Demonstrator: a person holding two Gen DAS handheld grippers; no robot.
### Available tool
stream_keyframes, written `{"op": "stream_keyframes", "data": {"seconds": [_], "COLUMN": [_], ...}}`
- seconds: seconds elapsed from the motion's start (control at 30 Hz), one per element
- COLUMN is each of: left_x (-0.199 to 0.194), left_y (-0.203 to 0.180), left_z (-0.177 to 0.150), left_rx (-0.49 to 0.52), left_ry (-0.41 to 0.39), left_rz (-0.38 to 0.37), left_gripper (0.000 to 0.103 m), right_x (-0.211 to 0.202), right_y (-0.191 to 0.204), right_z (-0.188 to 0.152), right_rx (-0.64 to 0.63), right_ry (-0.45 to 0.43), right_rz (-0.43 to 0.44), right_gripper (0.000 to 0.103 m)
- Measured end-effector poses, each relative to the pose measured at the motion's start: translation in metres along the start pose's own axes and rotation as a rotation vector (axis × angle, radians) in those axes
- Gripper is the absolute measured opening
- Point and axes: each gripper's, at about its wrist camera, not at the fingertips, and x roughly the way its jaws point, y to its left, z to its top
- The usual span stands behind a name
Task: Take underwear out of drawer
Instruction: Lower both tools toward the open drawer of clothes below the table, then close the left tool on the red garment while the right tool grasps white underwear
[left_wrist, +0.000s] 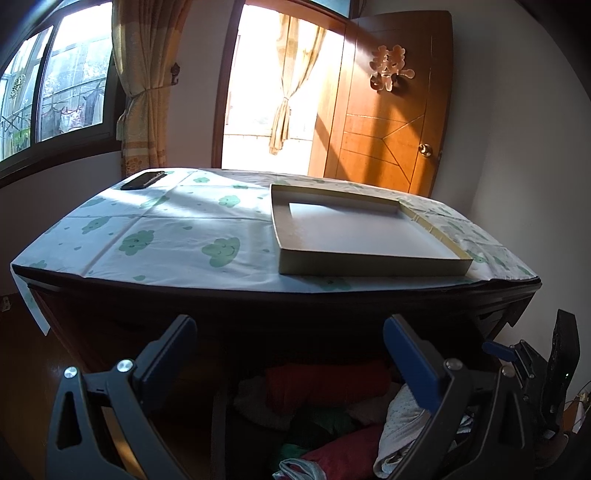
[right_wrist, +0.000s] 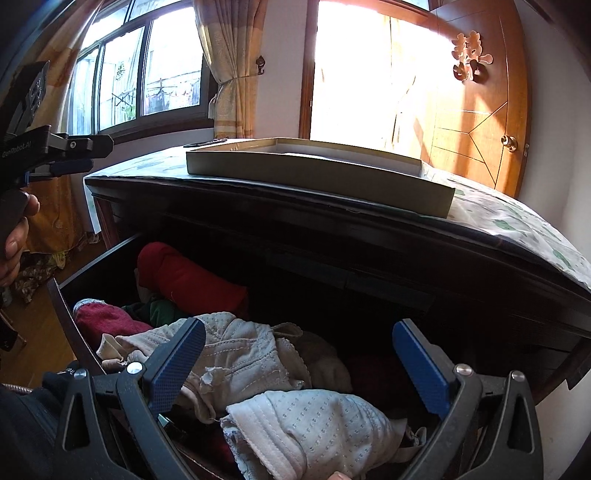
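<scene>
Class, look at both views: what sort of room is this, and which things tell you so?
Probably a bedroom: an open drawer full of underwear, tied curtains, and a wooden door.

Grippers showing: two, left gripper (left_wrist: 290, 347), right gripper (right_wrist: 299, 354)
Open drawer (right_wrist: 92, 273): one
Shallow box (left_wrist: 369, 236) sitting: one
Phone (left_wrist: 143, 180) lying: one

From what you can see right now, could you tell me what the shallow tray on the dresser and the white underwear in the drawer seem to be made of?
The tray looks like matte cardboard: thin straight walls, brownish raw rim, pale inside. The white underwear looks like soft knit cotton: tiny dotted eyelets, stitched edge bands, loose folds. Neither is certain from sight.
</scene>
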Motion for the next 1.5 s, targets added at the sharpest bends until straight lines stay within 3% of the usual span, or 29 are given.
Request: {"op": "stream_keyframes", "data": {"seconds": [0.13, 0.37, 0.5, 0.73, 0.83, 0.97, 1.23, 1.5], "left_x": [0.002, 0.004, 0.013, 0.037, 0.045, 0.055, 0.089, 0.114], "left_y": [-0.004, -0.010, -0.014, -0.021, -0.024, -0.036, -0.068, -0.081], "left_z": [-0.001, -0.003, -0.006, -0.016, -0.019, -0.021, -0.036, -0.044], "left_rx": [0.010, 0.036, 0.065, 0.174, 0.217, 0.320, 0.569, 0.680], "left_ry": [0.015, 0.035, 0.069, 0.137, 0.175, 0.226, 0.355, 0.446], "left_rz": [-0.008, -0.025, -0.039, -0.061, -0.112, -0.194, -0.255, -0.299], "left_gripper": [0.103, 0.103, 0.103, 0.103, 0.103, 0.103, 0.103, 0.099], "right_x": [-0.002, -0.003, 0.001, 0.005, 0.006, 0.006, 0.002, 0.008], "right_y": [0.002, 0.004, -0.001, -0.010, -0.014, -0.018, -0.038, -0.041], "right_z": [-0.002, -0.006, -0.003, -0.003, -0.003, 0.000, 0.002, -0.006], "right_rx": [0.002, 0.011, 0.033, 0.089, 0.118, 0.110, 0.100, 0.107], "right_ry": [0.043, 0.042, 0.079, 0.115, 0.131, 0.146, 0.222, 0.311], "right_rz": [0.014, 0.014, 0.056, 0.118, 0.129, 0.106, 0.073, 0.086], "right_gripper": [0.102, 0.102, 0.102, 0.102, 0.102, 0.102, 0.102, 0.102]}}
